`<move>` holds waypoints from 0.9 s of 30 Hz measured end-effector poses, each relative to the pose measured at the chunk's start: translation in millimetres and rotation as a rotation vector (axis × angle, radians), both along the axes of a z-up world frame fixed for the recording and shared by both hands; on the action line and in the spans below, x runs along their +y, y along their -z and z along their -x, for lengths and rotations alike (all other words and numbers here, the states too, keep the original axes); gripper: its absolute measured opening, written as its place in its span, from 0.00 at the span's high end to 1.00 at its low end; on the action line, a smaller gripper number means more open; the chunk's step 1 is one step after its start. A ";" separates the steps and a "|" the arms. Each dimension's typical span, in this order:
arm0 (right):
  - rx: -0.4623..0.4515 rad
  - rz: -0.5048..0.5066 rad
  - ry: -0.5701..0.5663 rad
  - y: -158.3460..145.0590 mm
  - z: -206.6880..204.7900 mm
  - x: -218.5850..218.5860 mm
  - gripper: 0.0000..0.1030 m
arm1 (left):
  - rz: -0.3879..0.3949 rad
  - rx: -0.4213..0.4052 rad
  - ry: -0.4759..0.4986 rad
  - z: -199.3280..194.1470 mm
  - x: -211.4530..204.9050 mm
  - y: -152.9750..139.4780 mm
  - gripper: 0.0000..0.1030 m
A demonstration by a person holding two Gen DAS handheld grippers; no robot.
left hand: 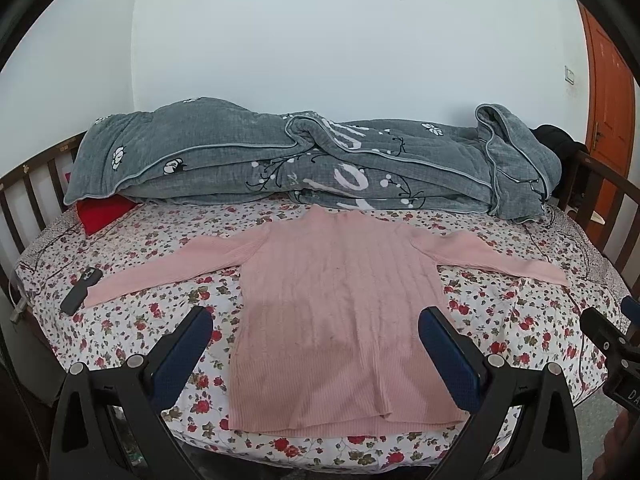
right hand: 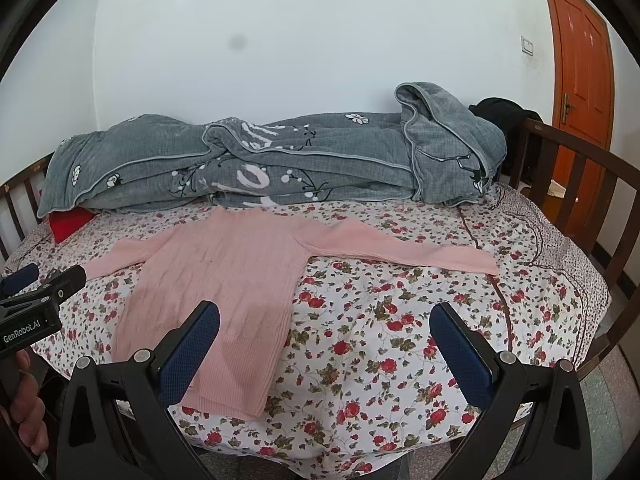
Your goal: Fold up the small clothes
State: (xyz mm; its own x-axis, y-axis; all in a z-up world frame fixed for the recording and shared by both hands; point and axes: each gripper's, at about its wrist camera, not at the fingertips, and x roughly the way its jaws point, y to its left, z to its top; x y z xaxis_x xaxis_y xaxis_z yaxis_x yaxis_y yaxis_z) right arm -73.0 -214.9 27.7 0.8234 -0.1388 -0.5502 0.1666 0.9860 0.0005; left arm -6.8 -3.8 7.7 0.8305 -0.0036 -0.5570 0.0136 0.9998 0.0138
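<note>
While nothing is yet gripped, the item stands thus: pink sweater (left hand: 340, 312), knit, laid flat and face up on the floral bedsheet (left hand: 132, 320), hem toward the near bed edge, neck toward the wall, both sleeves spread out sideways. Body axis runs away from the grippers; sleeve axis crosses it.

Left gripper (left hand: 316, 352): jaws spread wide, empty, hovering directly before the hem, body centred between its fingers. Judged the nearer tool for the hem and the left sleeve.

Right gripper (right hand: 324, 344): jaws likewise wide, empty, offset to the sweater's right over bare sheet; right sleeve cuff (right hand: 480, 266) lies ahead of it.

Surroundings: grey quilt (left hand: 304, 160) heaped along the wall, just beyond the collar; red cushion (left hand: 102, 210) under its left end; dark phone (left hand: 80, 290) just beside the left cuff, a likely snag when that sleeve is drawn in; wooden bed rail (right hand: 580, 184); orange door (right hand: 580, 56).
</note>
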 end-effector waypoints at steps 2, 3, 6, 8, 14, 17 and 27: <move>0.001 0.002 0.000 0.7 0.2 0.9 0.00 | 0.000 -0.001 -0.001 0.3 0.1 0.2 0.00; 0.001 0.002 0.000 0.5 0.1 1.1 0.00 | 0.000 -0.001 -0.001 0.4 0.3 0.2 0.00; 0.000 0.002 -0.002 0.6 0.4 0.8 0.00 | 0.001 -0.001 -0.001 -0.1 0.0 0.0 0.00; -0.001 0.002 -0.002 0.7 0.7 0.3 0.00 | 0.002 0.000 0.000 0.0 -0.1 -0.1 0.00; -0.001 0.000 -0.002 0.6 0.8 0.1 0.00 | 0.003 0.001 0.000 0.8 -0.5 -0.2 0.00; -0.001 0.001 -0.004 -0.6 0.3 1.5 0.00 | 0.003 0.000 0.001 0.7 -0.9 -0.4 0.00; -0.003 -0.001 -0.008 -1.2 0.7 2.5 0.00 | 0.003 -0.002 0.004 1.3 -3.0 -1.9 0.00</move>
